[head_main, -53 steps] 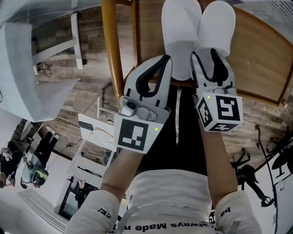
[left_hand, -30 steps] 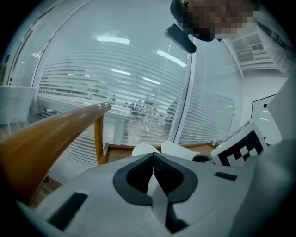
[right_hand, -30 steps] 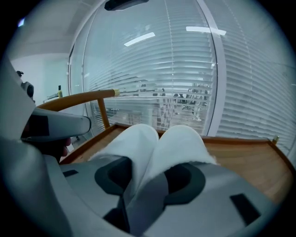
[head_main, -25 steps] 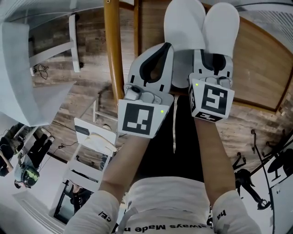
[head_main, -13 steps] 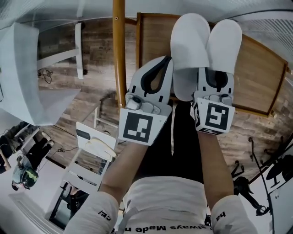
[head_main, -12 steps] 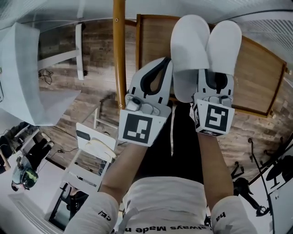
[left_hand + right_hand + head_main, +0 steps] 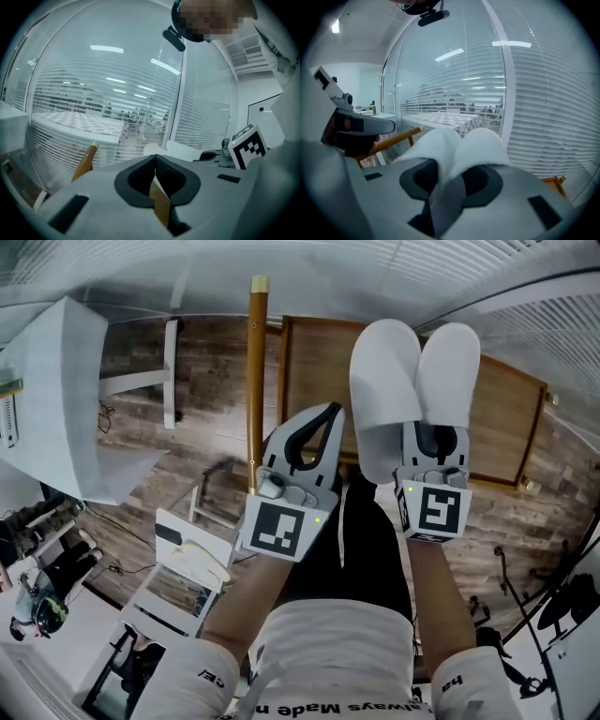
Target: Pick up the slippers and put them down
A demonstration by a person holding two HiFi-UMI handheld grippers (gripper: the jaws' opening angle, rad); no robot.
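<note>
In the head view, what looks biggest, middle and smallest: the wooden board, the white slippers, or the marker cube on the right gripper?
1. wooden board, though partly covered
2. slippers, nearer the camera
3. marker cube

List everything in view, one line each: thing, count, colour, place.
slippers: two, white, side by side, held over the wooden panel
wooden panel: one, brown, below the slippers
wooden pole: one, yellowish, left of the panel
table: one, white, far left
floor: one, brown planks, under everything
blinds: several, pale grey, behind glass ahead
stand: one, black, lower right
left gripper: one, grey, fingers together, empty, left of the slippers
right gripper: one, grey, fingers shut on the slippers' heel ends
</note>
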